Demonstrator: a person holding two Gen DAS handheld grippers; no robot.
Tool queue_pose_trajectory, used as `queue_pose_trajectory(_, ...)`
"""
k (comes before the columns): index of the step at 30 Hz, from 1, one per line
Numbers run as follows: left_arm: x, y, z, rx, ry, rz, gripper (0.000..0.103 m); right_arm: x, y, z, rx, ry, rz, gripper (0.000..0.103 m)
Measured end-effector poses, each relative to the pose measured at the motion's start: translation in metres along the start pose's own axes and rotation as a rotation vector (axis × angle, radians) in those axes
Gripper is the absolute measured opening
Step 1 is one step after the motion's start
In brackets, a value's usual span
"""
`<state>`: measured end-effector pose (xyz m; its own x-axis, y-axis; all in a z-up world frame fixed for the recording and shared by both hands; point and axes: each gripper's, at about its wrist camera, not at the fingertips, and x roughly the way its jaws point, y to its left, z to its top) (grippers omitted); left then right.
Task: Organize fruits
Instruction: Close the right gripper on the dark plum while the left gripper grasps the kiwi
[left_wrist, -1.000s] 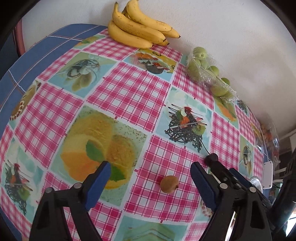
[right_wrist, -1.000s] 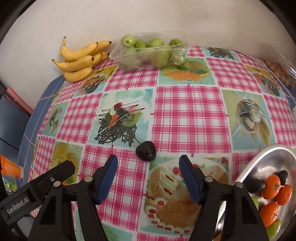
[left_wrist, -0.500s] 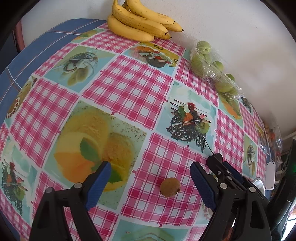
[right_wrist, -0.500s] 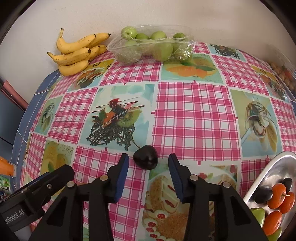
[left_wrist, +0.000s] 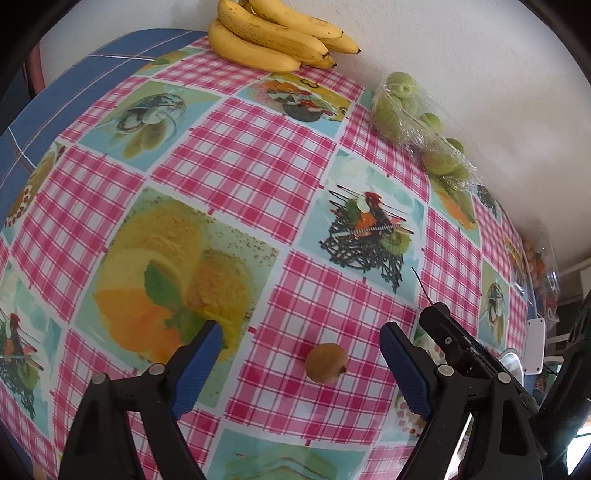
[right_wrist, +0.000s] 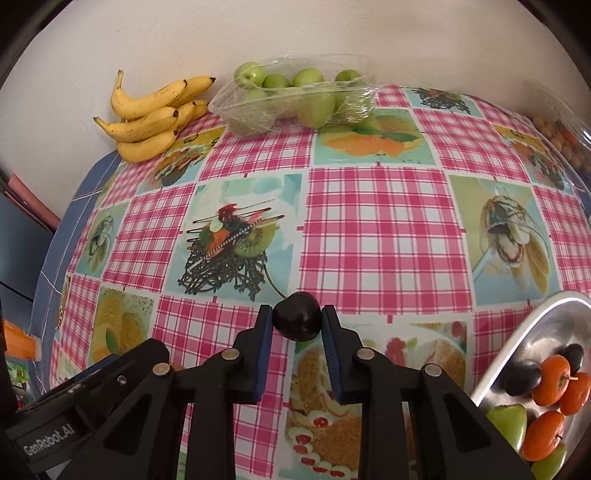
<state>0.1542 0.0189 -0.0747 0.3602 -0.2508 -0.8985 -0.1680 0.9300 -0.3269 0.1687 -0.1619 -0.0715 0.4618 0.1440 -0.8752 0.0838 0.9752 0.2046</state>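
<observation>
Clamping the dark plum (right_wrist: 296, 320) on the tablecloth (right_wrist: 380, 236), the right gripper (right_wrist: 296, 322) had fruit already in the metal bowl (right_wrist: 532, 332), while the left gripper (left_wrist: 301, 349) hung wide apart over the unpicked brown fruit (left_wrist: 326, 363).

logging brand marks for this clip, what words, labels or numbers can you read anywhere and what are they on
"GenRobot.AI": white lettering on the black body of the left gripper, seen at the lower left of the right wrist view.
Orange object at the left edge of that view: any print is too blurred to read.
Nothing readable on the tablecloth, only pictures, nor on the fruit packs.
</observation>
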Motion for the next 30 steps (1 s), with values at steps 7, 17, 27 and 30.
queue_pose_trajectory(7, 0.005, -0.004, -0.005, 0.005, 0.03, 0.0, 0.076, -0.005, -0.01, -0.008, 0.036, 0.023, -0.001, 0.028)
queue_pose_trajectory(17, 0.009, -0.009, -0.007, 0.028, 0.041, 0.004, 0.052, -0.017, -0.018, -0.023, 0.047, 0.041, -0.016, 0.028)
queue_pose_trajectory(27, 0.011, -0.016, -0.009, 0.052, 0.052, 0.001, 0.031, -0.021, -0.019, -0.026, 0.04, 0.042, -0.033, 0.028)
queue_pose_trajectory(30, 0.011, -0.017, -0.009, 0.059, 0.053, 0.007, 0.029, -0.021, -0.02, -0.026, 0.041, 0.042, -0.034, 0.028)
